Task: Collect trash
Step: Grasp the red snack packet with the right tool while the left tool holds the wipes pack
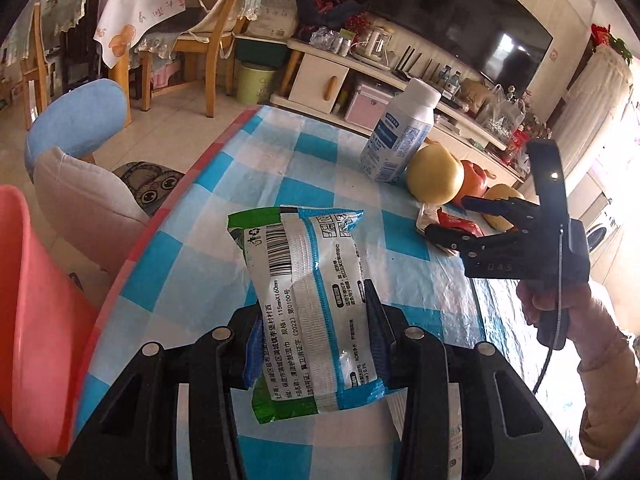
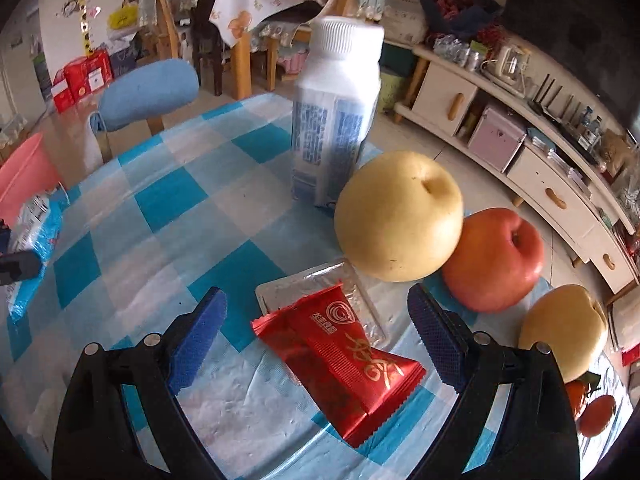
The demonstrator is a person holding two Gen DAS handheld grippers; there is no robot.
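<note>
With our left gripper (image 1: pixel 312 332) clamped on the soft wipes packet (image 1: pixel 308 300), we judge the red wrapper (image 2: pixel 340 360) between our right gripper's (image 2: pixel 316 336) spread fingers light, crinkly and slippery, best pinched across its middle.

We are in a lived-in home living-dining room: a large television (image 1: pixel 464 20) hangs above a cream cabinet (image 1: pixel 320 76), wooden dining chairs (image 1: pixel 216 36) stand on the tiled floor (image 1: pixel 176 120), and a checked oilcloth covers the worktop (image 1: pixel 304 160).
</note>
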